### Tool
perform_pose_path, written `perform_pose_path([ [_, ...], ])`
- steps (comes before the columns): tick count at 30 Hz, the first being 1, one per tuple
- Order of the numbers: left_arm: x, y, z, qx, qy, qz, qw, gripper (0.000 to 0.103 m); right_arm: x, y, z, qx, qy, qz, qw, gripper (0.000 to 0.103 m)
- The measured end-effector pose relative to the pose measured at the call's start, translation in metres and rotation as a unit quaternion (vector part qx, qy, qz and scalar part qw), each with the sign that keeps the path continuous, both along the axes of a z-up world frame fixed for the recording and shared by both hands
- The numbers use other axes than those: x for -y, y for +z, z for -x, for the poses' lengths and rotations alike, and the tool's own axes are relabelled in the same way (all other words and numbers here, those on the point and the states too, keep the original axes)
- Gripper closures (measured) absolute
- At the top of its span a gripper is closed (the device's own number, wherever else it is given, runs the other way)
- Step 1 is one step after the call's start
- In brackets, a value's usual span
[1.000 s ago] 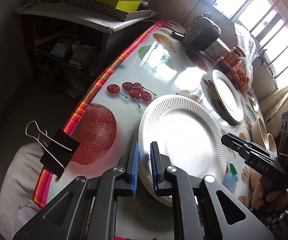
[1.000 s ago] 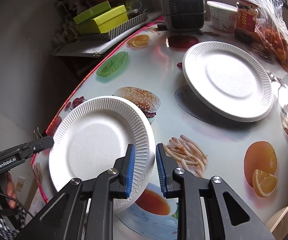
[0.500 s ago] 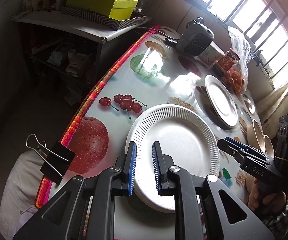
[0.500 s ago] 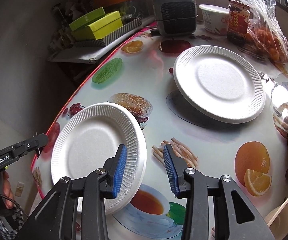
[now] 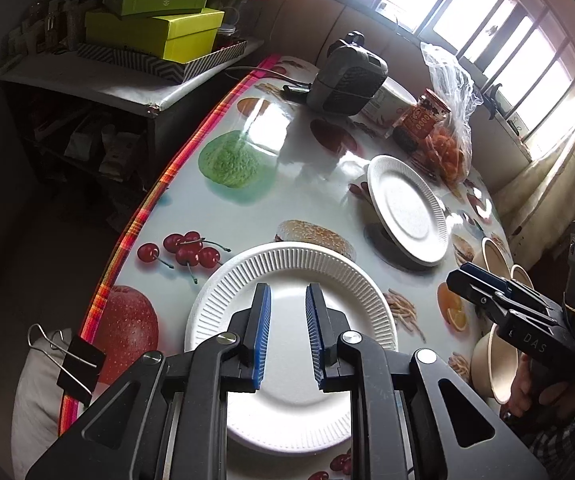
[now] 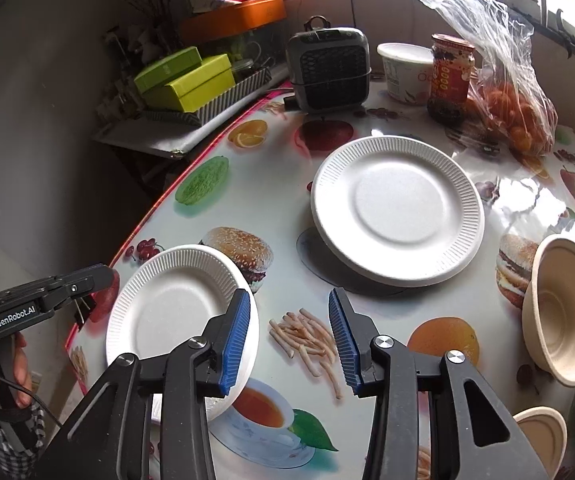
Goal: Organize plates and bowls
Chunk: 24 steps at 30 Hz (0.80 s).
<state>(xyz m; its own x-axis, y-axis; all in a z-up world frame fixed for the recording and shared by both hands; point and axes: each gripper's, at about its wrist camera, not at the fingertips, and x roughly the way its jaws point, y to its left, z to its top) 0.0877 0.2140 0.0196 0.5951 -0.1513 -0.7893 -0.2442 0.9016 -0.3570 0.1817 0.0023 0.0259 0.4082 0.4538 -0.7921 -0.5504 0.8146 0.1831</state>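
Released near plate since a second ago; now flat on worktop. Left tongs and right tongs both spread, empty.

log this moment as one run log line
left gripper: open above near white ribbed foam plate | right gripper: open, empty | far white foam plate: untouched | beige paper bowl: on side

Bare tablecloth between near plate and far plate.
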Motion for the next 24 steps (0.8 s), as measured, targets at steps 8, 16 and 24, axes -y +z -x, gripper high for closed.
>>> perform_pose_path([
  [8,0.016,0.013,-0.035,0.009,-0.026,0.0,0.9996,0.085,0.041,0.04,-0.032,0.046,-0.015,0.021,0.999,0.055],
  [16,0.037,0.013,-0.072,0.004,-0.051,0.008,0.9987,0.085,0.062,0.032,-0.074,0.032,-0.04,0.031,0.998,0.053],
  [24,0.051,0.008,-0.106,-0.01,-0.06,0.011,0.9981,0.085,0.069,0.013,-0.112,0.009,-0.058,0.029,0.998,0.053],
])
